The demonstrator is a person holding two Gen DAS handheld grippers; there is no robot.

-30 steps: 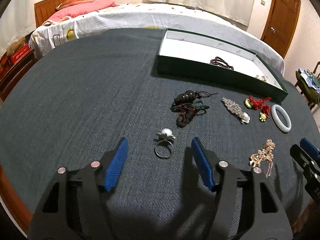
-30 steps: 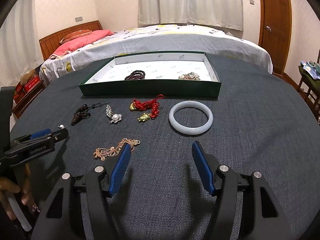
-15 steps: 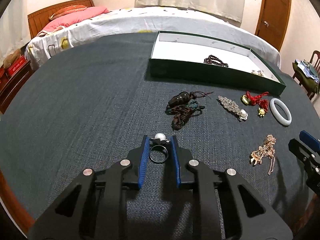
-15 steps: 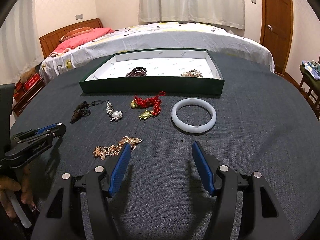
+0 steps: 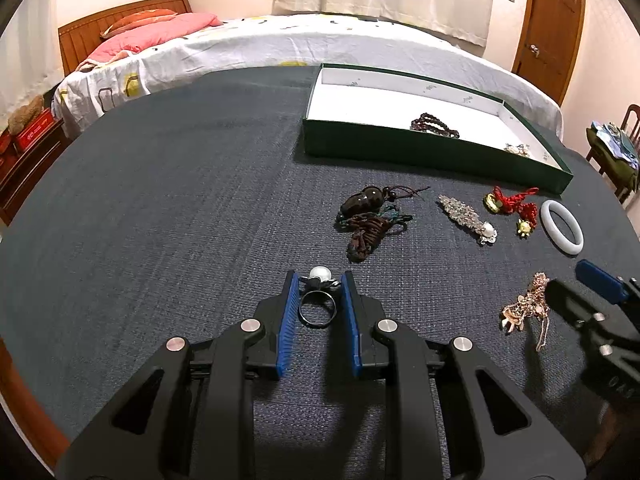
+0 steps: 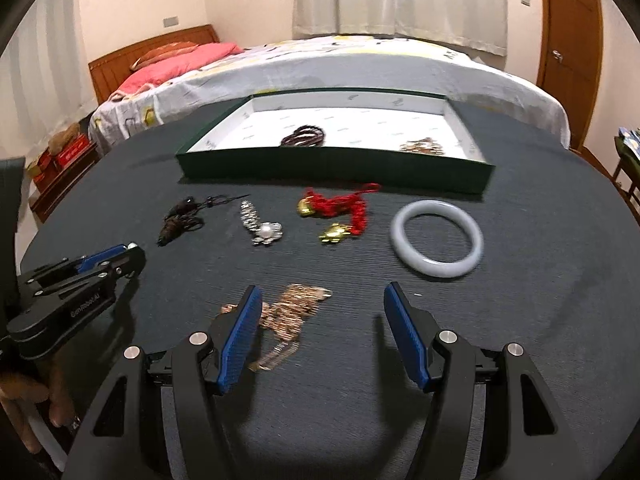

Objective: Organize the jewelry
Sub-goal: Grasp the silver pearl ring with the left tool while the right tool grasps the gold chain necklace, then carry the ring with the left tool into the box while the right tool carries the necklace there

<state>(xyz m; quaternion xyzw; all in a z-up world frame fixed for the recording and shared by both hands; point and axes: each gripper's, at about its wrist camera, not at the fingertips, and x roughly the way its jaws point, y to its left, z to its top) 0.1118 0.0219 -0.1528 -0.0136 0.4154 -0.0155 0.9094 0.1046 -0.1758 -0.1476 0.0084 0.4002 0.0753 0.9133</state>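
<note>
My left gripper is shut on a pearl ring, held between the blue pads just above the dark cloth. It also shows from the side in the right wrist view. My right gripper is open and empty; its left finger lies over part of a rose-gold chain, which also shows in the left wrist view. A green tray with a white floor stands at the back. It holds a dark bead bracelet and a small gold piece.
On the cloth lie a dark corded pendant, a crystal brooch, a red cord with gold charms and a white bangle. A bed stands behind the table, a door at the right.
My left gripper closed from wide open onto the pearl ring and still holds it. My right gripper moved forward and left over the rose-gold chain, staying open.
</note>
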